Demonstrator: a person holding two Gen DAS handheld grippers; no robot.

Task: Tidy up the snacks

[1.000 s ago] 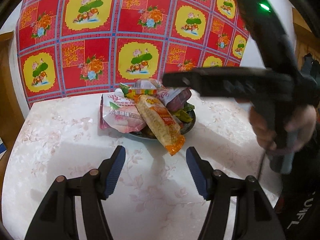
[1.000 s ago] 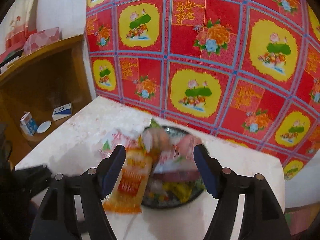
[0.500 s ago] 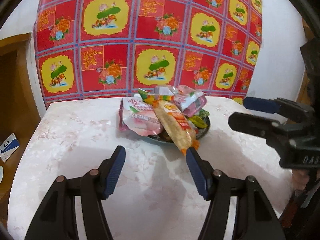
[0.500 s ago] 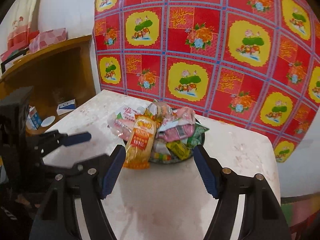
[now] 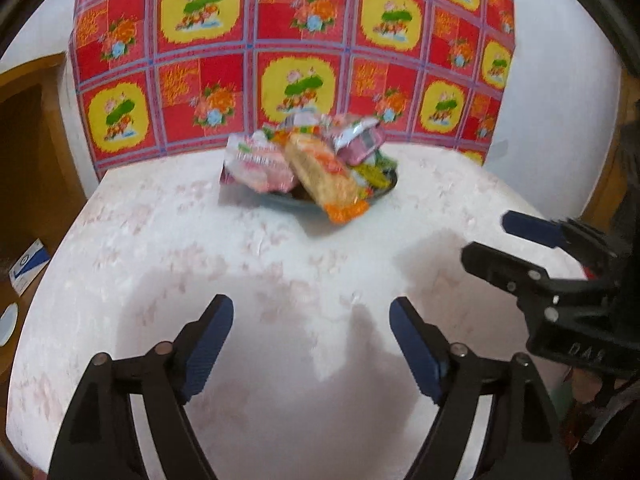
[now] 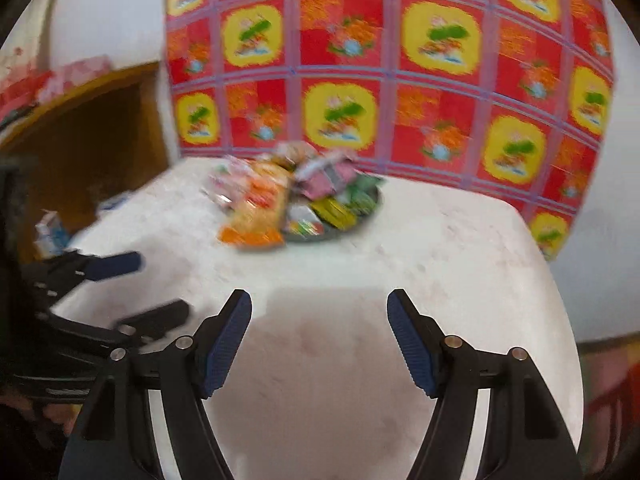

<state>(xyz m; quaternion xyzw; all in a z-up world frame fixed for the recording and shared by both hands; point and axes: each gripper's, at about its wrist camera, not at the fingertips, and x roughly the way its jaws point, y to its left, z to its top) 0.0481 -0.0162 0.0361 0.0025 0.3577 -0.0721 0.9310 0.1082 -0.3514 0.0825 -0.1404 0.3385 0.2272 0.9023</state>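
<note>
A dark plate (image 5: pixel 280 199) piled with snack packets stands at the back of the white table, near the wall. A long orange packet (image 5: pixel 326 178) hangs over its front rim, with a pink-and-white packet (image 5: pixel 258 164) to its left and a pink one (image 5: pixel 362 140) behind. My left gripper (image 5: pixel 311 310) hovers over bare table well short of the plate, its jaws opening with nothing between them. The right wrist view, blurred, shows the same pile (image 6: pixel 296 196) far ahead of my right gripper (image 6: pixel 319 304), which is open and holds nothing. Each gripper shows at the edge of the other's view.
A red-and-yellow flowered cloth (image 5: pixel 288 52) covers the wall behind the table (image 5: pixel 280 280). A wooden shelf unit (image 6: pixel 92 128) stands to the left with small boxes (image 6: pixel 50 232) on it. The table's right edge (image 6: pixel 560 280) drops off beside my right gripper.
Both grippers have drawn back from the plate, so the snack pile looks smaller and farther off. The left jaws have spread wider. The right gripper has dropped to the lower right in the left wrist view.
</note>
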